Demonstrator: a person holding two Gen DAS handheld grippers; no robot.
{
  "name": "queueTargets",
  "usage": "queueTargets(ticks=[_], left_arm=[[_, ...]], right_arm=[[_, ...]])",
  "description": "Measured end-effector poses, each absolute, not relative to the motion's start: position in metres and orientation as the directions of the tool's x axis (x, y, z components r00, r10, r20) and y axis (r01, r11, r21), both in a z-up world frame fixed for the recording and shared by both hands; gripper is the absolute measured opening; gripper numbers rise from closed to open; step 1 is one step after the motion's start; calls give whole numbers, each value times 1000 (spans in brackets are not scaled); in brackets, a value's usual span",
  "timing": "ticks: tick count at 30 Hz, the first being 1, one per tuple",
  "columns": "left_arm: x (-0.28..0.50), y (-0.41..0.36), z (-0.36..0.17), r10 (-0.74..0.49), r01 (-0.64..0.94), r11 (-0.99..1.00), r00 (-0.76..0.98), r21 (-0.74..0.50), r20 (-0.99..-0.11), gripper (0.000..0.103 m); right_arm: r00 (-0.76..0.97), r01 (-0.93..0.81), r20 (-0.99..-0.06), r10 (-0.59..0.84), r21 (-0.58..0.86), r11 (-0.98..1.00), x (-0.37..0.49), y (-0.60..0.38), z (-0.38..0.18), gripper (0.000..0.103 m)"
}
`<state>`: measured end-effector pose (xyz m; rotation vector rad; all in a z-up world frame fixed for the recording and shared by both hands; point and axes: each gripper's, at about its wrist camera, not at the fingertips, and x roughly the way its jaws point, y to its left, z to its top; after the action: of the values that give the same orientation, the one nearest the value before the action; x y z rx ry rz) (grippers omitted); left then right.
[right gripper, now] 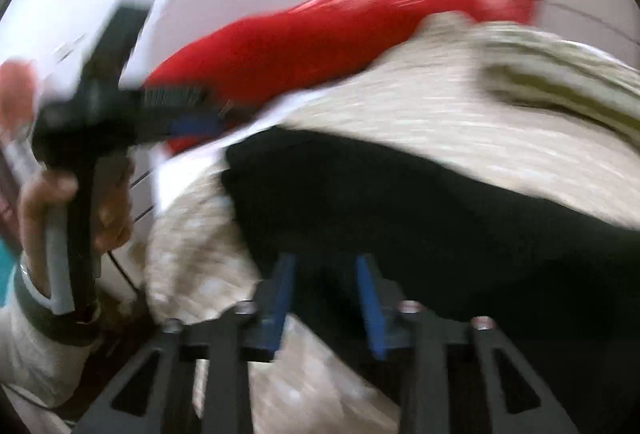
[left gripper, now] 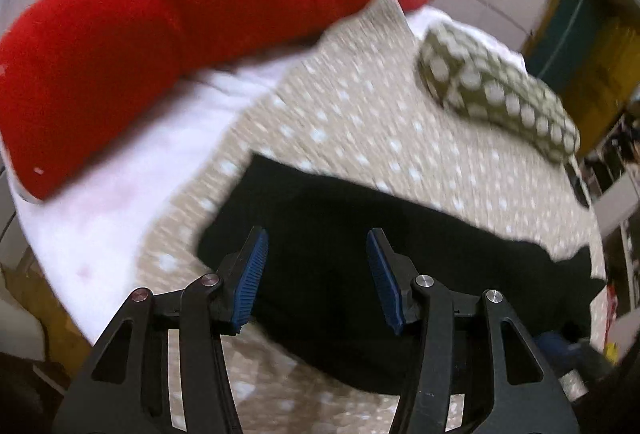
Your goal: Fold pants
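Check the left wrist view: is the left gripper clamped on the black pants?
No. The left gripper has its blue pads apart with a clear gap, hovering over the black pants without pinching any cloth.

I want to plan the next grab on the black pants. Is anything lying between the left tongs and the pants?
Nothing visible. The left tongs hang open directly over the black pants, with only air between the blue pads and the cloth. The red pillow and the spotted green cushion lie farther back on the bedspread, clear of the pants.
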<state>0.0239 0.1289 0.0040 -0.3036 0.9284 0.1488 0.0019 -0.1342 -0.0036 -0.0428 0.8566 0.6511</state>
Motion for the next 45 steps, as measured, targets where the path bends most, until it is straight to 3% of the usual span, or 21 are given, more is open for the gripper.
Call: queueTargets(ticks=[4, 7, 11, 14, 16, 21, 26, 28, 31, 35, 39, 42, 43, 44, 45], left_arm=[[31, 105, -13, 7, -233, 961, 564, -151, -825, 50], [38, 96, -26, -12, -226, 962, 529, -155, -849, 50], [35, 94, -29, -1, -228, 963, 530, -144, -848, 52], [35, 93, -32, -1, -221, 965, 528, -139, -849, 52], [34, 92, -33, 2, -219, 966, 533, -136, -846, 52], [34, 92, -33, 0, -216, 967, 529, -134, -849, 52], [34, 93, -34, -3, -216, 967, 527, -137, -850, 52], [34, 93, -34, -7, -218, 966, 526, -142, -851, 52], [35, 92, -33, 0, -231, 963, 521, -141, -854, 52], [35, 91, -32, 5, -237, 962, 517, -138, -856, 52], [36, 93, -32, -4, -234, 962, 511, -144, -860, 52], [36, 93, -33, 0, -232, 963, 509, -137, -861, 52], [37, 91, -34, 6, -233, 964, 507, -130, -862, 52], [37, 91, -34, 10, -235, 964, 506, -127, -862, 52], [37, 91, -33, 10, -236, 964, 505, -126, -863, 52]], right_arm=[[616, -284, -776, 137, -57, 957, -7, -211, -4, 36], [584, -246, -811, 29, -142, 959, 3, -227, -20, 36], [670, -125, -721, -177, -345, 930, -4, -234, -25, 34], [658, 41, -709, -253, -302, 952, -19, -276, -23, 37], [616, 119, -749, -245, -220, 968, -26, -306, -26, 49], [618, 230, -758, -207, -77, 970, -53, -342, -12, 50], [568, 435, -756, -325, -60, 899, -57, -395, -10, 51], [589, 463, -749, -303, 5, 886, -63, -413, -1, 50], [681, 314, -700, -217, 10, 949, -69, -390, 23, 50], [679, 86, -720, 142, 270, 959, -50, -358, 20, 50], [628, 121, -716, 305, 477, 871, -17, -357, -25, 50], [676, 130, -646, 353, 577, 806, -1, -364, -37, 51], [685, 118, -632, 362, 587, 801, 6, -363, -39, 44], [691, 115, -628, 358, 584, 804, 8, -365, -38, 23], [701, 109, -618, 356, 586, 803, 10, -364, -36, 8]])
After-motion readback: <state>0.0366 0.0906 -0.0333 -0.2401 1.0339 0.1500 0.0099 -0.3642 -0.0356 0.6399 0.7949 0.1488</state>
